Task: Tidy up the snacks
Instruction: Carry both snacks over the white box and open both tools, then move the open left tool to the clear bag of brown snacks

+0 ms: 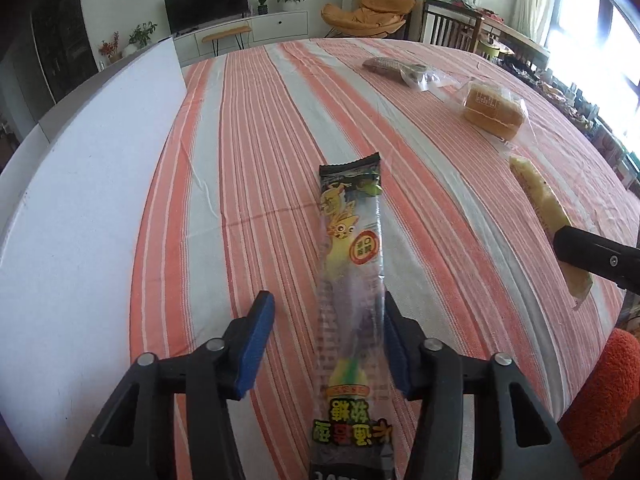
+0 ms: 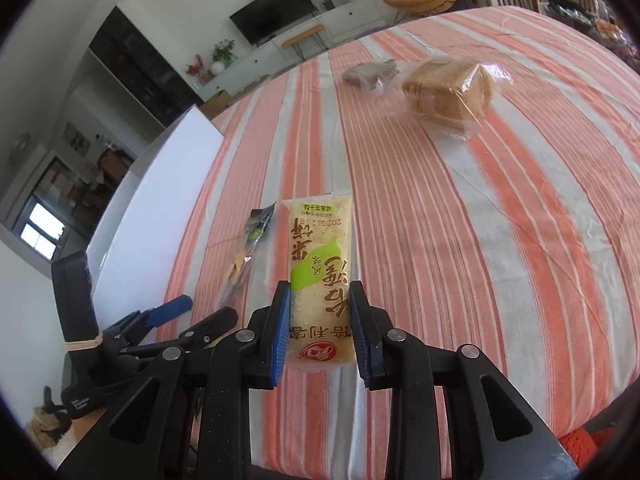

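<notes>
A long gummy candy pack with a cartoon print lies on the striped tablecloth. It runs between the fingers of my left gripper, which is open. The pack rests against the right pad, and the left pad stands apart from it. In the right wrist view the same candy pack and left gripper sit at the lower left. My right gripper is shut on a yellow rice cracker pack, with a pad on each long side. The rice cracker pack shows far right, under a right gripper finger.
A bread loaf in clear wrap and a dark snack pack lie farther back on the cloth. A white box borders the table's left side. Something orange and fuzzy sits by the near right edge.
</notes>
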Tool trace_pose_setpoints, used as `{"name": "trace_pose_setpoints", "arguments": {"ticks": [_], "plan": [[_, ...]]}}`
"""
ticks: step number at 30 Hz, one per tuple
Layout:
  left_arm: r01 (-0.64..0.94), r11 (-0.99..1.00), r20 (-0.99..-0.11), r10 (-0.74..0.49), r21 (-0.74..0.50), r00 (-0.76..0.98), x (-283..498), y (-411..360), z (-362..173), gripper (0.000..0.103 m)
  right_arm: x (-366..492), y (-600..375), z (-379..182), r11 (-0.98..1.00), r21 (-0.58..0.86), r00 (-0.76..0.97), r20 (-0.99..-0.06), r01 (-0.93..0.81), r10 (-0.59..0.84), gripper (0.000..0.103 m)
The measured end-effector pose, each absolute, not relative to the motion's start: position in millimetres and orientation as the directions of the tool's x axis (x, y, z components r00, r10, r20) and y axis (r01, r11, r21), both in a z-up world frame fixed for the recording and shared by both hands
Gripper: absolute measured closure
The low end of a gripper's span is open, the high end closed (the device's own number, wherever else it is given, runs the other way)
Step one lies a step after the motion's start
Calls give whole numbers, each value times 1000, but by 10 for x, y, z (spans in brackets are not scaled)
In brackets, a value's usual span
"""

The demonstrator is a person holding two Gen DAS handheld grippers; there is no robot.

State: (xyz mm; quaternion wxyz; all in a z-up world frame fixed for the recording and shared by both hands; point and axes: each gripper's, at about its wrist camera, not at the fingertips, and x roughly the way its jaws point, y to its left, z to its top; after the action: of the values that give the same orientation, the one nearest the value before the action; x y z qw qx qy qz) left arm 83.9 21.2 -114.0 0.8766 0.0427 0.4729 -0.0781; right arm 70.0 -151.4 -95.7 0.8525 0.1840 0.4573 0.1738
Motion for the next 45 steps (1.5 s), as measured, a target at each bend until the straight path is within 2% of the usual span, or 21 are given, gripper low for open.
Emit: {"name": "trace_pose_setpoints", "arguments": {"ticks": [2, 5, 10, 13, 15, 18, 22, 24, 26, 27, 29, 32, 35, 38, 42, 45], "plan": [[199, 980, -839, -118, -12, 530, 860, 128, -1125, 90, 682, -1522, -955, 868, 482, 526, -712, -118, 466, 74], [179, 972, -824, -226, -154, 519, 814, 228, -994, 91, 660, -1540, -909, 867, 485, 533, -706, -116, 466, 74], [150, 902, -720, -415, -405, 556, 513, 705, -437, 92, 633, -1481, -681, 855, 499, 545, -681, -143, 489, 74], [121, 876, -642, -430, -467, 635, 289, 1177, 29, 91, 664, -1212, -397, 820, 532, 533, -640, -212, 553, 74], [74, 898, -605, -351, -434, 715, 145, 1558, 334, 91, 684, -898, -146, 788, 543, 513, -606, -291, 608, 74], [-56, 936, -596, -175, -348, 783, 19, 2120, 574, 91, 680, -256, 224, 715, 550, 447, -558, -432, 699, 74], [-247, 948, -677, 49, -199, 734, 87, 2685, 387, 89, 658, 595, 458, 631, 543, 351, -536, -554, 768, 73], [-346, 934, -717, 181, -90, 673, 141, 2840, 173, 74, 664, 915, 459, 641, 495, 354, -555, -587, 753, 66], [-400, 916, -728, 256, -28, 636, 134, 2912, 6, 31, 707, 1071, 395, 659, 470, 358, -579, -588, 733, 32], [-417, 909, -725, 277, -16, 631, 119, 2907, -45, 26, 724, 1042, 347, 675, 468, 374, -584, -570, 720, 32], [-409, 912, -705, 282, -12, 650, 75, 2765, -86, 22, 742, 878, 244, 704, 442, 410, -591, -556, 695, 33], [-335, 941, -681, 278, 50, 677, 129, 2410, -65, 12, 742, 490, -53, 814, 263, 536, -643, -517, 548, 28], [-232, 964, -659, 260, 131, 706, 247, 1946, -22, 10, 767, -5, -504, 912, 62, 621, -713, -406, 325, 28], [-160, 972, -648, 233, 171, 725, 348, 1564, 0, 10, 777, -535, -857, 954, -42, 640, -750, -297, 166, 28], [-89, 981, -657, 182, 173, 731, 459, 1213, 48, 10, 729, -1093, -1044, 982, -88, 645, -763, -168, 42, 28], [-52, 980, -653, 167, 192, 738, 457, 935, 102, 10, 752, -1417, -1061, 998, -10, 632, -774, -69, 36, 28]]}}
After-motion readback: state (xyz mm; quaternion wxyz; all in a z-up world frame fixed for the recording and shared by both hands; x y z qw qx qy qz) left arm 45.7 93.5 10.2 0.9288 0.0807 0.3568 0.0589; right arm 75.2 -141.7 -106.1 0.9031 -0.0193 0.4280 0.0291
